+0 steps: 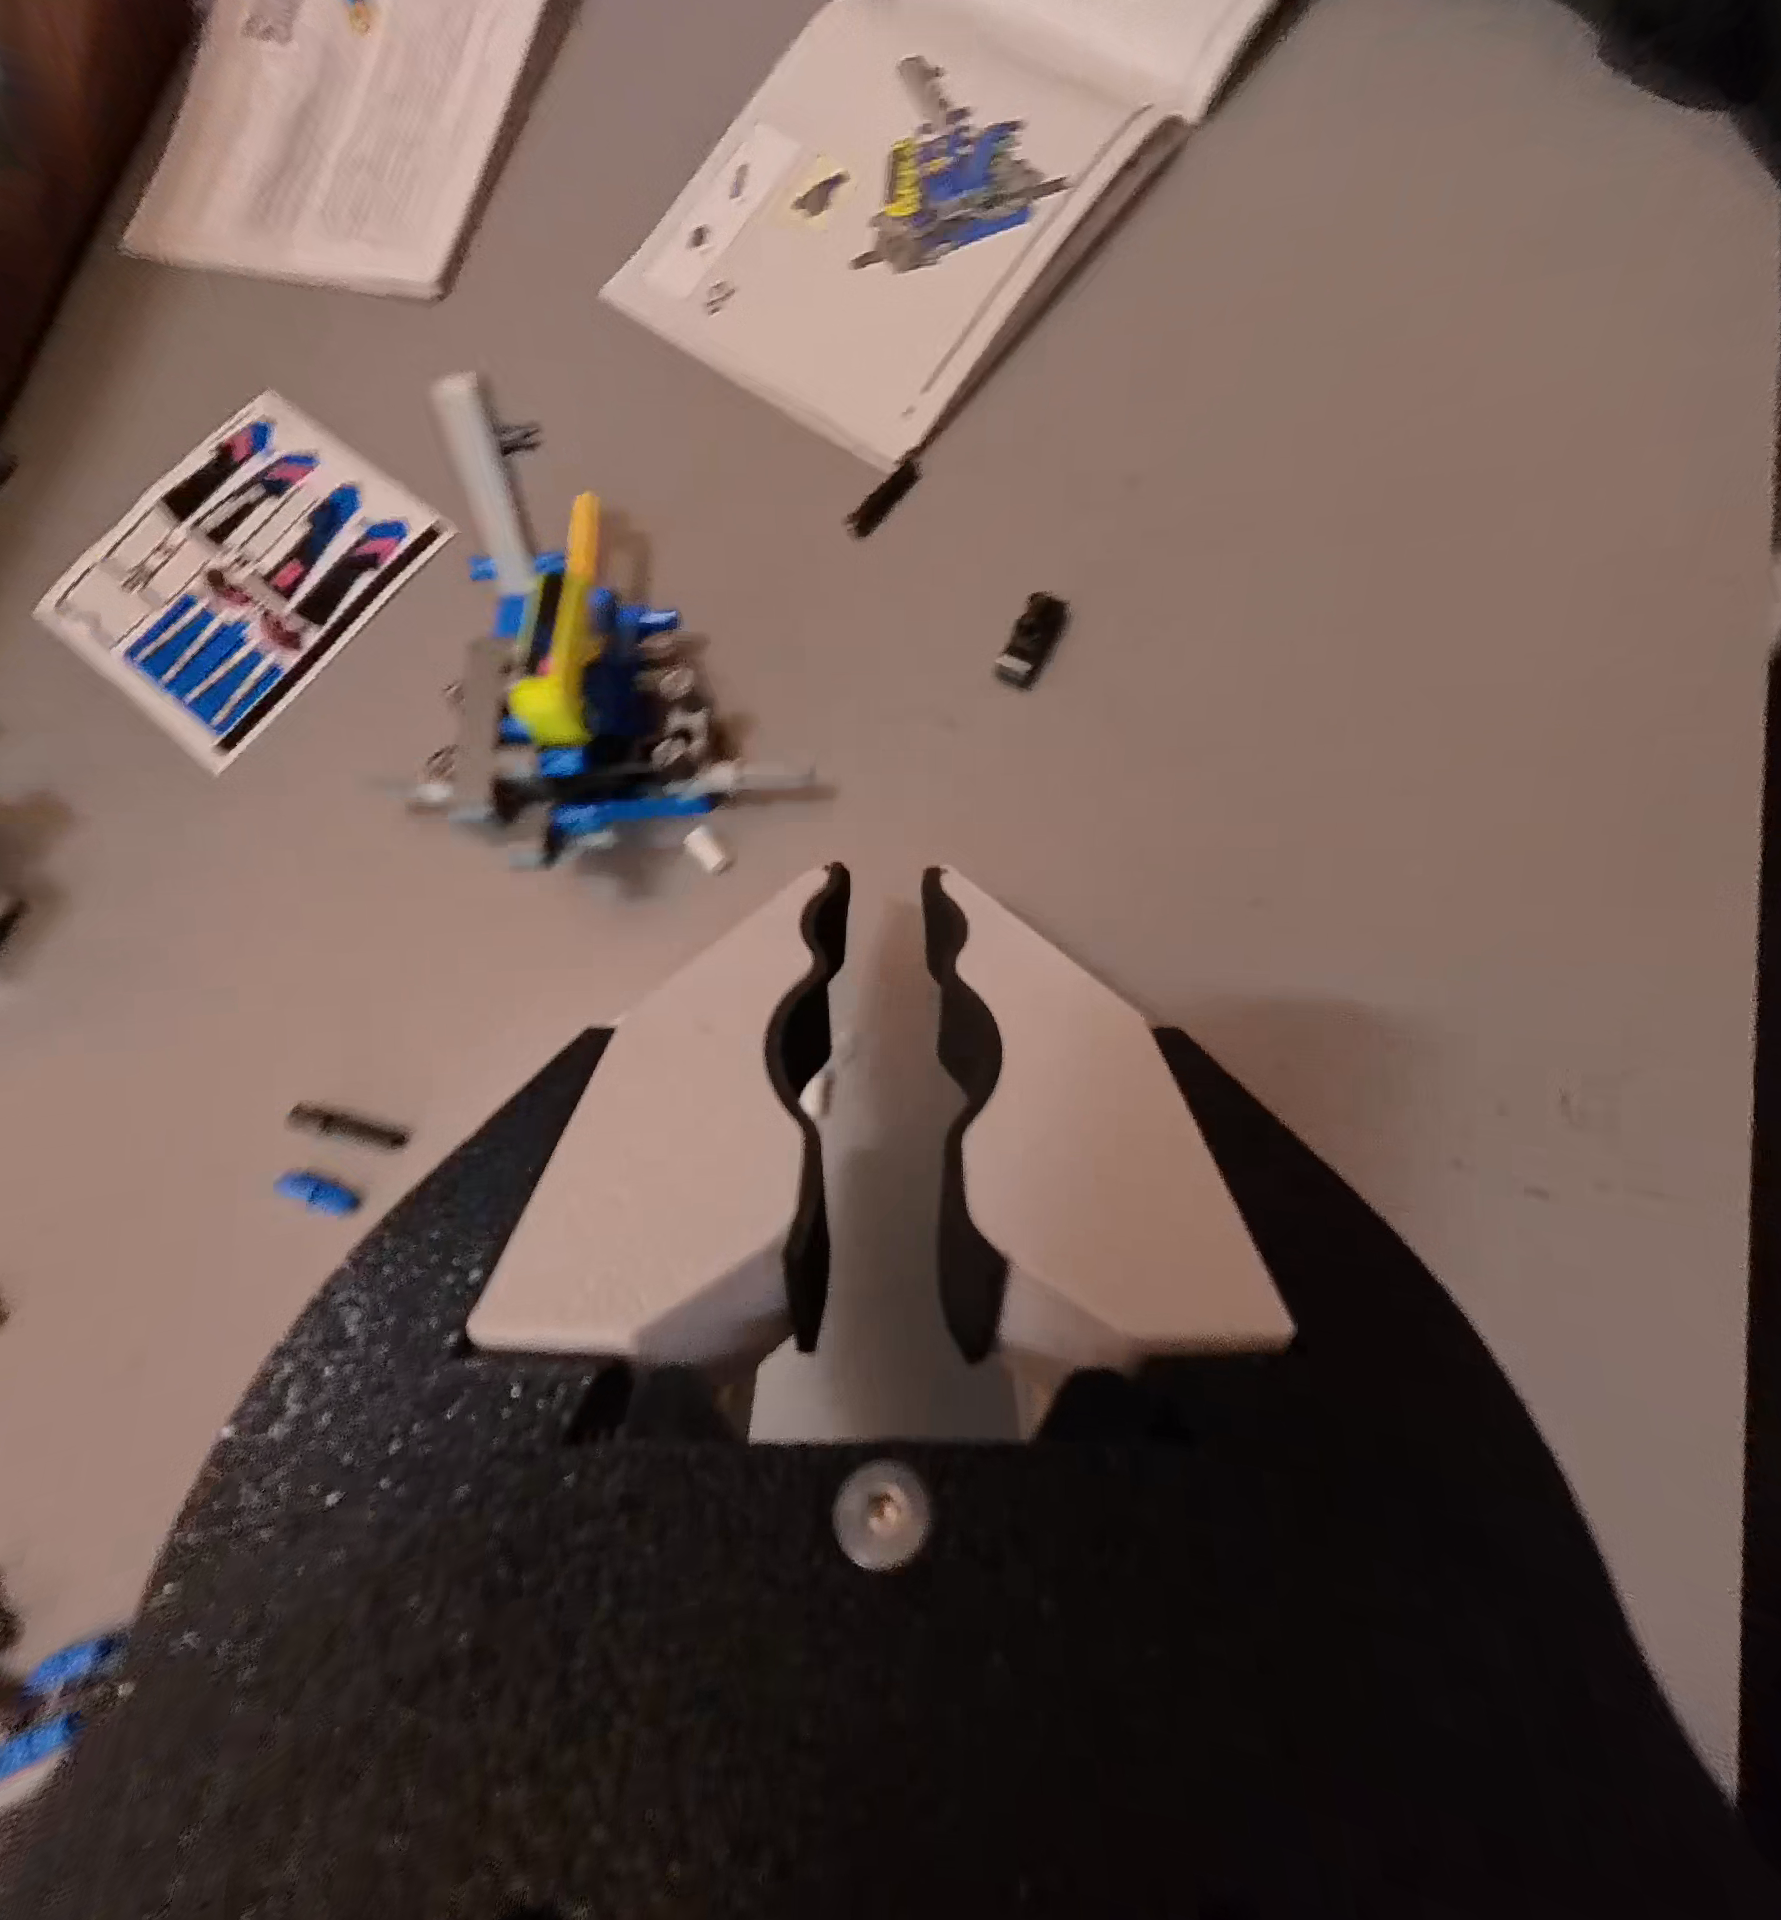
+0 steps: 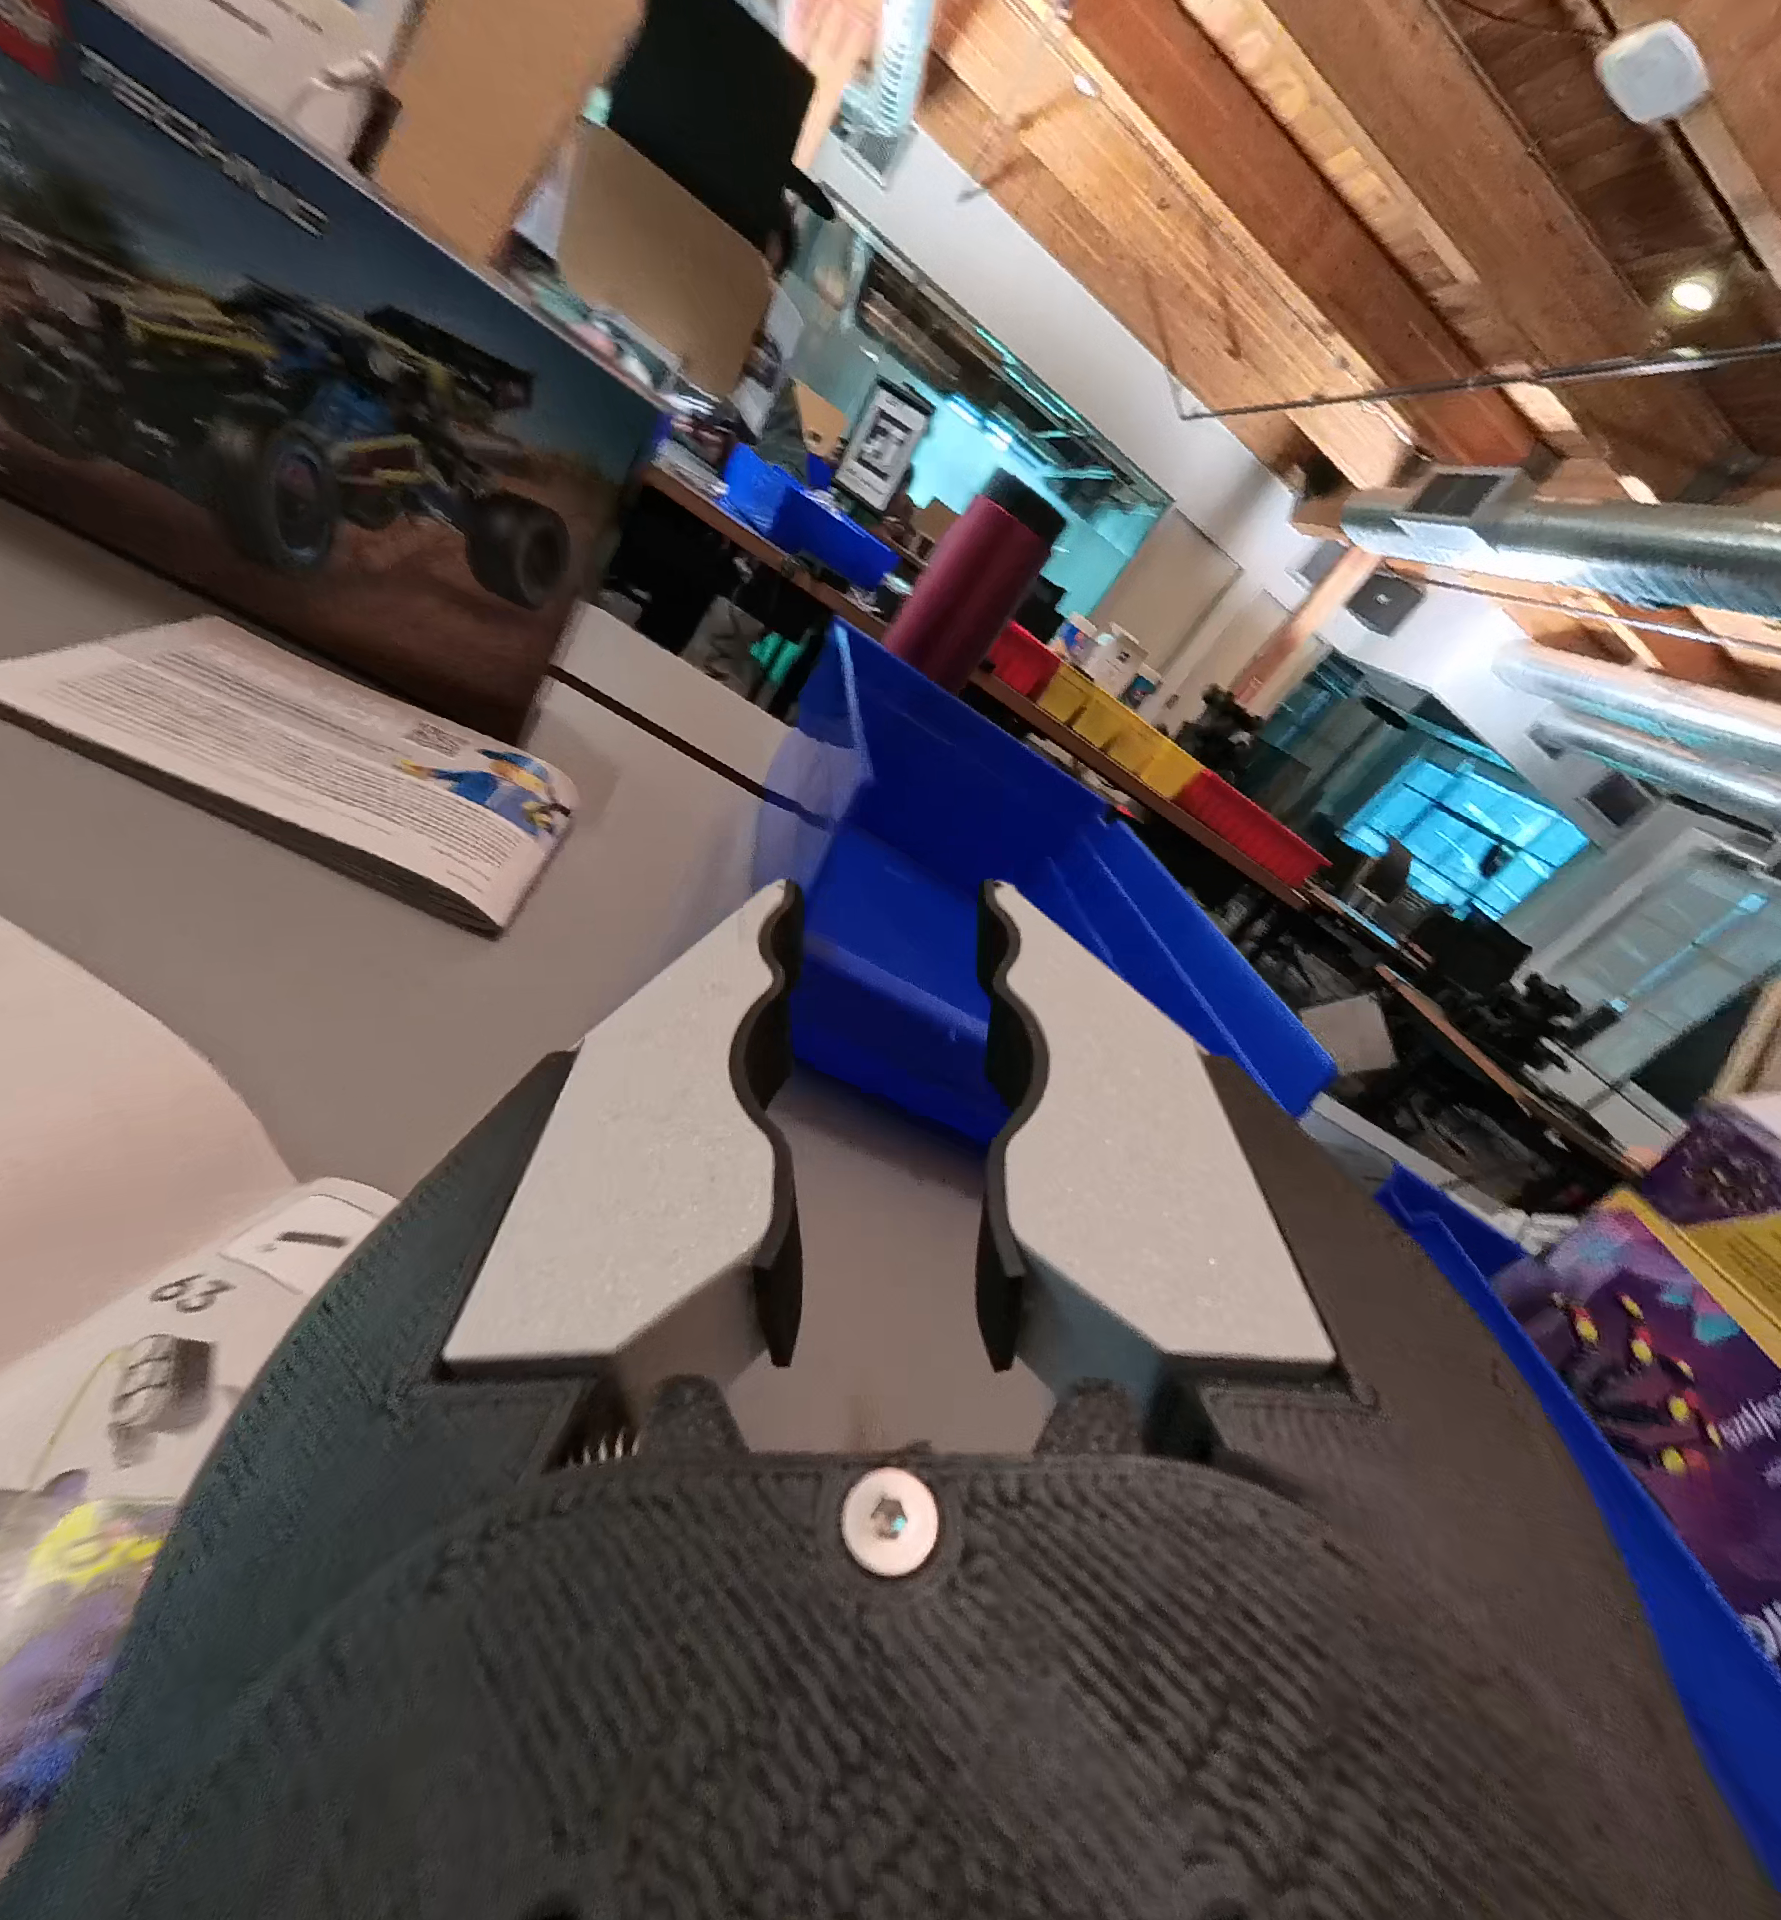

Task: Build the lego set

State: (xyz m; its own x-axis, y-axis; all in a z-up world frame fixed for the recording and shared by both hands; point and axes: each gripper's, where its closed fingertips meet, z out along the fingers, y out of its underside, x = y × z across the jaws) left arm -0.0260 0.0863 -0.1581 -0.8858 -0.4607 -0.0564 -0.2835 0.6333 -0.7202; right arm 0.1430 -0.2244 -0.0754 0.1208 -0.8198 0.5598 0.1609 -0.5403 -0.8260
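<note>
Left wrist view showed the left tongs (image 1: 886, 883) empty, narrowly parted, above the grey table (image 1: 1333, 727). The partly built model (image 1: 579, 717), blue with a yellow beam and a pale grey upright, stood left of centre, just beyond the fingertips. An open instruction book (image 1: 927, 208) lay at the top, a sticker sheet (image 1: 242, 582) at the left, and loose pieces sat scattered, among them a small black part (image 1: 1031, 639). The right tongs (image 2: 891, 904) were empty too, moderately open, facing a blue bin (image 2: 969, 831). Judging by the car on the box (image 2: 242, 416), most of the build remained.
</note>
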